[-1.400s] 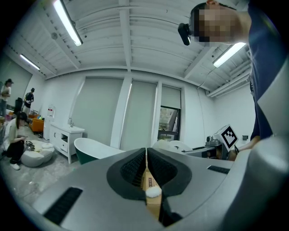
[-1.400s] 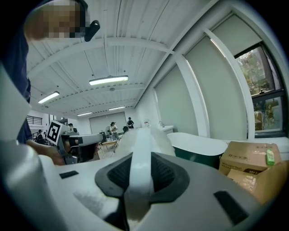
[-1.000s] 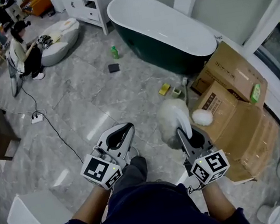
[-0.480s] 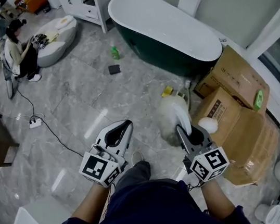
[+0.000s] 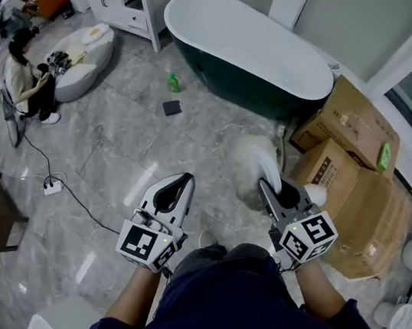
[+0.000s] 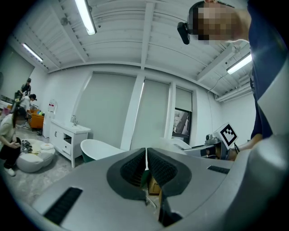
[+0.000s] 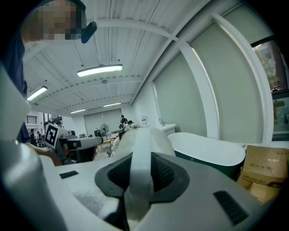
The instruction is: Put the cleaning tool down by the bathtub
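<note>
I see the dark green bathtub (image 5: 249, 44) with its white inside ahead of me on the grey marble floor. My right gripper (image 5: 268, 187) is shut on the white handle of the cleaning tool (image 5: 254, 161), whose fluffy white head sticks out in front of the jaws. In the right gripper view the handle (image 7: 140, 164) runs up between the pads, with the bathtub (image 7: 207, 151) beyond to the right. My left gripper (image 5: 184, 183) is held level beside it, shut and holding nothing. In the left gripper view its pads (image 6: 135, 169) meet, and the bathtub (image 6: 97, 149) stands ahead on the left.
Cardboard boxes (image 5: 350, 168) are stacked to the right, close to the tub's near end. A green bottle (image 5: 172, 82) and a dark square object (image 5: 172, 108) lie on the floor left of the tub. A white cabinet (image 5: 137, 0), a seated person (image 5: 21, 73) and a power strip (image 5: 52, 187) are further left.
Both grippers and the view have moved forward toward the bathtub. The tool stays in the right gripper, and its fluffy head now hides the small yellow items on the floor.
</note>
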Motion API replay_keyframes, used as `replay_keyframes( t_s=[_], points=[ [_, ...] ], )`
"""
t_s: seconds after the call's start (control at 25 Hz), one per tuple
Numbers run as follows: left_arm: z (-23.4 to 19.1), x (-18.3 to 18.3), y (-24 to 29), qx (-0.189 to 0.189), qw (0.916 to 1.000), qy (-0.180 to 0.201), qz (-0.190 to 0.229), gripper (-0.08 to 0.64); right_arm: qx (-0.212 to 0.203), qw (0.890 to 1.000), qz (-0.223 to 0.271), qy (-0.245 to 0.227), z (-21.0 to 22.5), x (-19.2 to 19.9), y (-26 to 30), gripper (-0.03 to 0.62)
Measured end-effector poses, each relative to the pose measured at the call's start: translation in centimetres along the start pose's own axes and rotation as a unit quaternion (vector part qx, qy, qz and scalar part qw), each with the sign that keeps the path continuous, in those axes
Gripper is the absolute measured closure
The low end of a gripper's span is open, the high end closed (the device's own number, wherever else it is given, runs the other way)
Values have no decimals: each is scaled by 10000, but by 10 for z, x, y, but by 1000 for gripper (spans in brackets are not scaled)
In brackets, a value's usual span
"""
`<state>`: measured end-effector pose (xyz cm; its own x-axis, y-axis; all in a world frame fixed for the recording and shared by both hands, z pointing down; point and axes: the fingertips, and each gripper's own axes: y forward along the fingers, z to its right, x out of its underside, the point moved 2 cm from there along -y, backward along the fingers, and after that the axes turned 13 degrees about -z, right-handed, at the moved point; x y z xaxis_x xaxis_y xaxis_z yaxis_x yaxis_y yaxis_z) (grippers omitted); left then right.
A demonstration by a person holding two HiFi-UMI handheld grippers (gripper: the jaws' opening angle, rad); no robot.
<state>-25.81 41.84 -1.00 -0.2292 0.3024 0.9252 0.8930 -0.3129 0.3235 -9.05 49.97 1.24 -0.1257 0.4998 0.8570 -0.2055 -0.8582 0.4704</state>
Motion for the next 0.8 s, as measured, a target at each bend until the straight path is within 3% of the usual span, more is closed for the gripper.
replay_keyframes(
  t_s=[0.8],
  points=[
    [-72, -27, 58, -152, 9999, 11, -49, 523, -163, 9999, -30, -27, 48, -47, 86, 502]
  ],
)
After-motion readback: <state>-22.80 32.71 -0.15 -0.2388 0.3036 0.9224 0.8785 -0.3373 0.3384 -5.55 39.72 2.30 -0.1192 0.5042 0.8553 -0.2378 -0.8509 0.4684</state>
